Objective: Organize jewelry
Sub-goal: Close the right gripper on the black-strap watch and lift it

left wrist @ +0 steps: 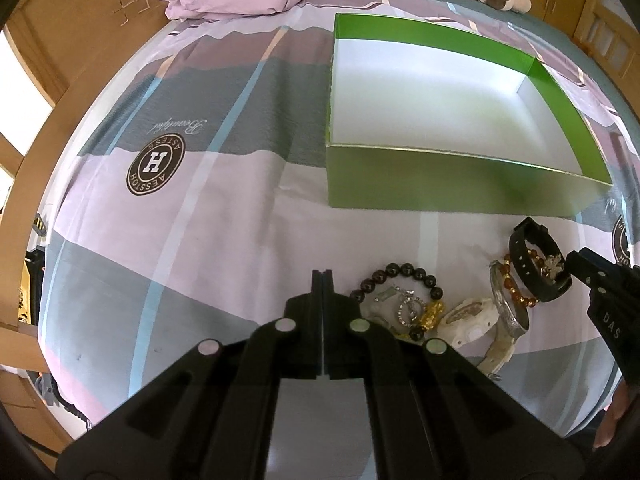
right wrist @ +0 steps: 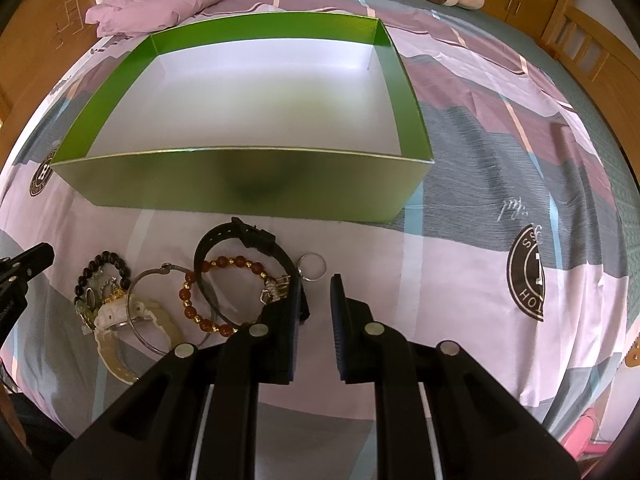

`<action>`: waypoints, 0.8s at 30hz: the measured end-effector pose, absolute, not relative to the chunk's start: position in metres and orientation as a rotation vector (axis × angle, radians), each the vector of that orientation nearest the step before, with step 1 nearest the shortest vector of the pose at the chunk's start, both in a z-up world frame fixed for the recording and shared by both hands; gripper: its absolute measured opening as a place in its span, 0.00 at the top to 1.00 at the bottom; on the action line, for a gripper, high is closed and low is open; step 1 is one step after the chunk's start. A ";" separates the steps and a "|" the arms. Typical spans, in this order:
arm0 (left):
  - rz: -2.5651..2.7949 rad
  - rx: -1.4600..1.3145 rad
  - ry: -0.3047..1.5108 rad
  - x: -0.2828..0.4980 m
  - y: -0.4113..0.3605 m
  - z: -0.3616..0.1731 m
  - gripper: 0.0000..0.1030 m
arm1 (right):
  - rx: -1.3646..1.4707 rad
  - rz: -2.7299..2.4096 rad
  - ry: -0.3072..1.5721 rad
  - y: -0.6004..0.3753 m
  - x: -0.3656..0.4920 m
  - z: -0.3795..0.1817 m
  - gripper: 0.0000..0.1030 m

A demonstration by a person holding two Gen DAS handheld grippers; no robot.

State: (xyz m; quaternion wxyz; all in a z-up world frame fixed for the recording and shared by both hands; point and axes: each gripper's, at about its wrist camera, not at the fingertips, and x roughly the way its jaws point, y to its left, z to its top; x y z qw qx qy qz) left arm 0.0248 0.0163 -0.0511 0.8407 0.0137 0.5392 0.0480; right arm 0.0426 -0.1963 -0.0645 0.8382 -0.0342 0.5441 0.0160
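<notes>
Bright, soft daylight fills both fisheye views, edges bowing strongly with dark vignetted corners, while a blurry dark reflection smudges the green box front wall.

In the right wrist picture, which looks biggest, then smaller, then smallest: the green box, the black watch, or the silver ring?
1. green box
2. black watch
3. silver ring

The gaps are wide, so nearness to the camera does not change the order.
</notes>
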 end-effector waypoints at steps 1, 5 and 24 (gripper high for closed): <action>0.102 0.030 1.141 0.025 0.016 -0.051 1.00 | -0.073 0.034 1.151 -0.196 0.043 -0.065 0.85; 0.101 0.034 1.142 0.025 0.015 -0.052 1.00 | -0.077 0.038 1.159 -0.195 0.043 -0.066 0.85; 0.095 -0.060 1.120 0.026 0.043 -0.034 1.00 | -0.002 0.079 1.117 -0.206 0.040 -0.043 0.85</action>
